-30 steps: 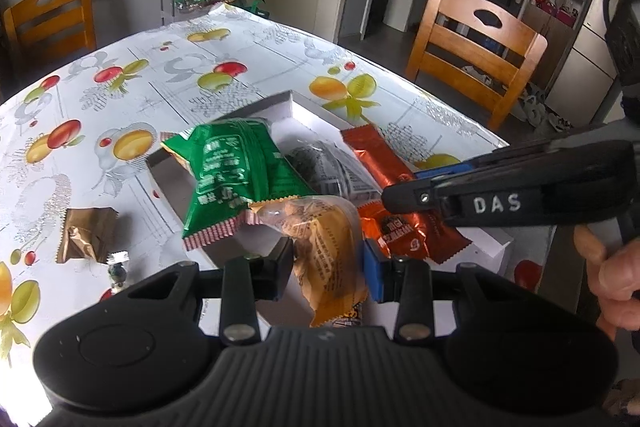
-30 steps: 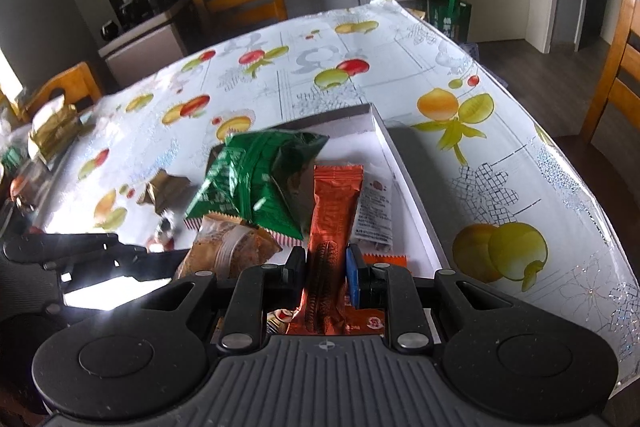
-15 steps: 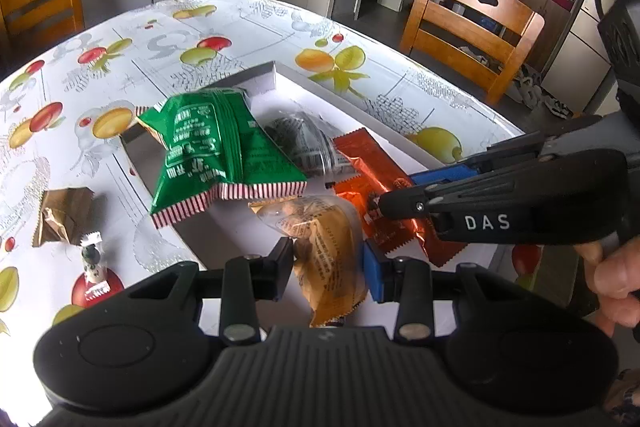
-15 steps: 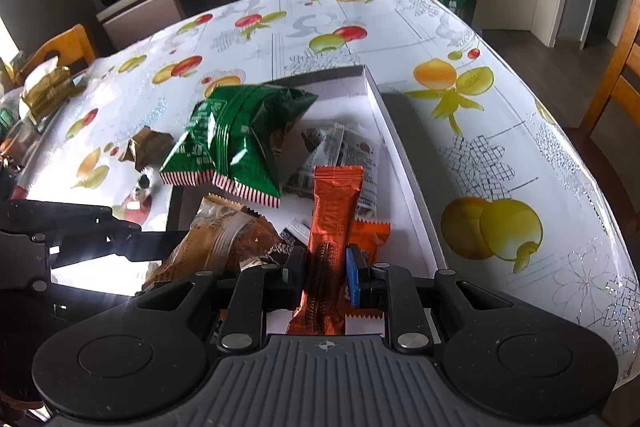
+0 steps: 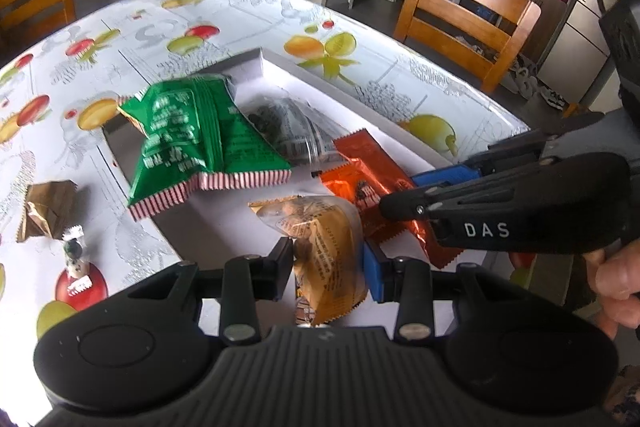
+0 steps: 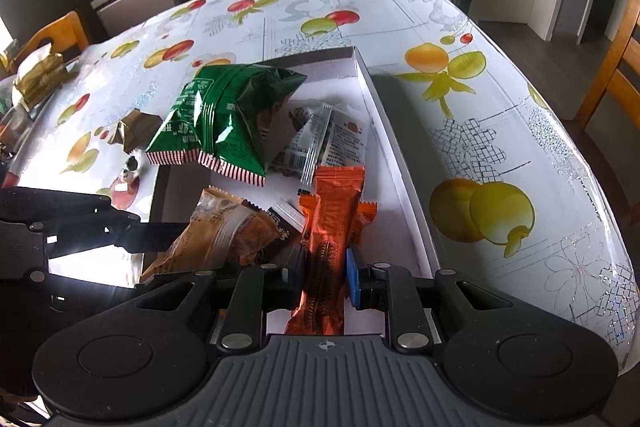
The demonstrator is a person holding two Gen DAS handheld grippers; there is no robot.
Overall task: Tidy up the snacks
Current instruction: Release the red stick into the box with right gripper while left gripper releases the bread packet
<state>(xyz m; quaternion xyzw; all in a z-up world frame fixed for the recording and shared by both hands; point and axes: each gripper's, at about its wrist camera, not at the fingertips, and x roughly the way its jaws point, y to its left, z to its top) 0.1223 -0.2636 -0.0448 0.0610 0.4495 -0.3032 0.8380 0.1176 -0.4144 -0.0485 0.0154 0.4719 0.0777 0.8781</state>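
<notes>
Two tongs, both clamped: left tongs (image 5: 326,261) pinch a crinkly yellow pastry packet (image 5: 324,247), right tongs (image 6: 326,273) squeeze a glossy orange bar wrapper (image 6: 332,223), both over the shallow white box (image 6: 400,163) on the counter (image 6: 500,131).

One green packet (image 6: 228,115), one orange bar (image 6: 332,223), one amber packet (image 5: 326,247), one clear packet (image 6: 320,143), one box (image 6: 400,163), two small sweets: gold (image 5: 46,209), panda-print (image 5: 74,255).
</notes>
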